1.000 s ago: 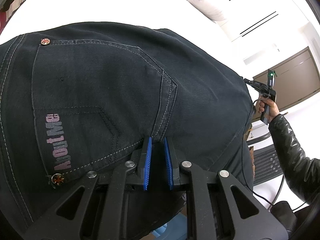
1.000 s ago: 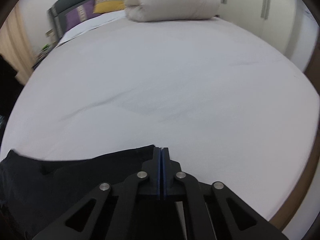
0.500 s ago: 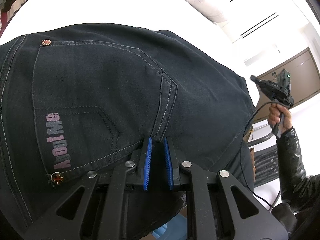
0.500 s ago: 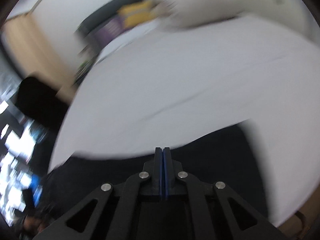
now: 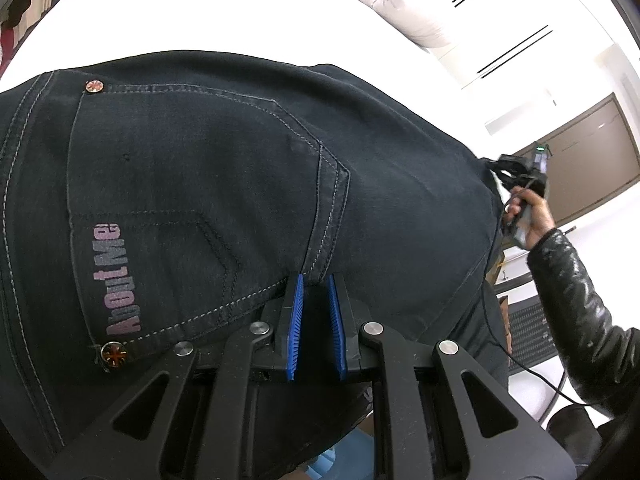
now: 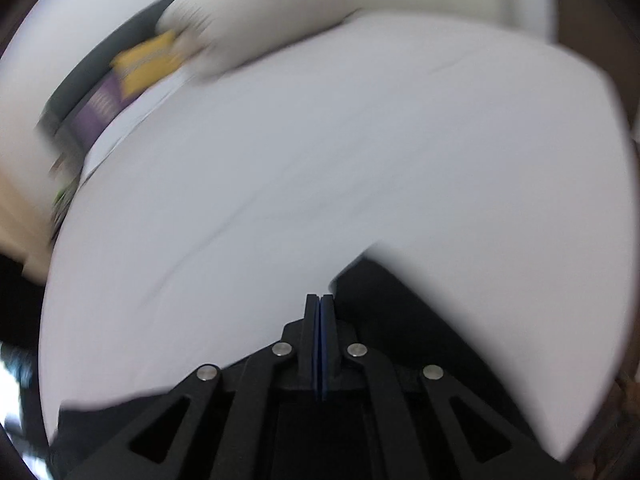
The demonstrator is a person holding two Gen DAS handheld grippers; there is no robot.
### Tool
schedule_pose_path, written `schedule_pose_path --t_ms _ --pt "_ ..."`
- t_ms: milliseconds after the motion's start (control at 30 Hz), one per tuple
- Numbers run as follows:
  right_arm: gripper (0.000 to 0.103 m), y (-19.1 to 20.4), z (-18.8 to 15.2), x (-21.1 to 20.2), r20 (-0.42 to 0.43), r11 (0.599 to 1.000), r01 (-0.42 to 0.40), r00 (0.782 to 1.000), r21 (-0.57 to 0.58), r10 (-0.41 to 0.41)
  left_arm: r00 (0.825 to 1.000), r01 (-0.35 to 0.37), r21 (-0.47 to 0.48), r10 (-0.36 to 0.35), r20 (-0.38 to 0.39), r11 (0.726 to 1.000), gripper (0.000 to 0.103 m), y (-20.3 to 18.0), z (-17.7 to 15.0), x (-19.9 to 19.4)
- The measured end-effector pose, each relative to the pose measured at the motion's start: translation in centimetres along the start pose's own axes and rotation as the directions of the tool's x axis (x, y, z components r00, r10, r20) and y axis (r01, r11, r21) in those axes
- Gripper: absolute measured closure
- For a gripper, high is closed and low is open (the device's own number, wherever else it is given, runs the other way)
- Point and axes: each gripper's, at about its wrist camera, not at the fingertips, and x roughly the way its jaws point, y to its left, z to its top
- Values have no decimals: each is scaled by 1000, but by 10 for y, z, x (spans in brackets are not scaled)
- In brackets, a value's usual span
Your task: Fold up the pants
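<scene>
Dark denim pants [image 5: 224, 184] lie spread on a white bed, back pocket with pink "About Me" lettering [image 5: 120, 280] up. My left gripper [image 5: 316, 292] sits at the near edge of the pants, its blue pads a small gap apart with dark fabric between them. My right gripper [image 6: 320, 304] has its pads pressed together over the bed, with a dark pants corner [image 6: 384, 300] beside and beneath it; the view is blurred and a pinch of cloth is not clear. The right gripper also shows in the left wrist view [image 5: 524, 176], held in a hand at the pants' far right edge.
The white bed sheet [image 6: 320, 168] stretches ahead. A folded white duvet [image 6: 256, 24] and a yellow pillow [image 6: 148, 60] lie at the headboard. A brown door [image 5: 584, 160] and the person's black-sleeved arm [image 5: 576, 304] are at the right.
The right gripper has swung quickly across the bed, and the pants edge has shifted from its left side to its right. The left gripper has stayed put on the pants.
</scene>
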Motion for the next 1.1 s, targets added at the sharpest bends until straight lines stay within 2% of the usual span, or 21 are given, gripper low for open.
schedule_pose_path --t_ms 100,133,200,267,300,333,367,400,433,567,667,700,767,800,833,867,900,933,967,1033,1100 --pt "95 18 -14 -41 6 979 -204 979 -18 204 1000 -10 4 10 2 1000 88 -4 -1 1" --pt "95 33 -33 -54 -42 938 -345 938 -25 344 1000 -15 7 15 3 1000 88 -5 -1 1" --pt "95 62 -71 -53 -170 865 -501 856 -38 488 1000 -21 9 21 6 1000 88 -8 -1 1" --pt "95 88 -121 -46 -313 821 -565 797 -85 516 1000 -23 8 23 9 1000 88 -10 -3 1" --pt "95 90 -139 -39 -341 825 -560 793 -78 506 1000 -24 8 24 9 1000 88 -11 -3 0" --pt "95 86 -151 -35 -357 836 -547 793 -57 494 1000 -27 9 27 8 1000 88 -11 -3 0" --pt "95 68 -163 -22 -366 871 -490 809 9 459 1000 -31 11 31 5 999 88 -13 -3 -1" --pt "103 50 -167 -19 -345 873 -482 809 76 477 999 -34 15 34 3 999 88 -14 -3 -1" --pt "103 39 -166 -16 -320 863 -491 804 118 501 999 -38 21 38 -1 999 88 -16 -4 -1" --pt "103 -25 -139 -30 -177 917 -381 900 117 397 999 -48 34 48 -4 998 88 -18 -9 -5" --pt "103 -95 -116 -37 -73 932 -270 953 240 295 999 -50 43 50 -1 998 88 -18 -17 -10" --pt "103 -116 -111 -45 -49 941 -195 975 277 216 999 -50 44 50 1 998 88 -18 -20 -12" --pt "103 -131 -106 -64 -53 955 -95 992 283 114 999 -48 37 47 5 998 88 -16 -25 -17" --pt "94 -130 -105 -74 -59 955 -108 990 275 129 999 -50 37 49 8 998 88 -17 -26 -18" --pt "91 -122 -109 -88 -60 941 -204 972 269 227 998 -55 41 55 13 998 88 -19 -26 -19" --pt "77 -104 -113 -90 -65 918 -296 944 264 324 998 -66 48 66 15 997 88 -22 -25 -19" --pt "51 -80 -115 -89 -79 883 -389 904 262 421 997 -78 57 78 14 995 88 -25 -25 -17" --pt "39 -61 -132 -96 -103 837 -481 848 261 519 996 -90 66 90 15 994 88 -29 -24 -15" --pt "27 -48 -145 -99 -114 811 -524 817 261 565 995 -97 72 96 15 993 88 -32 -25 -12" --pt "27 -23 -176 -98 -151 742 -603 738 292 658 995 -97 72 96 18 993 88 -33 -26 -11" --pt "28 -7 -197 -85 -199 708 -615 689 347 697 996 -87 60 86 19 994 88 -36 -26 -9"
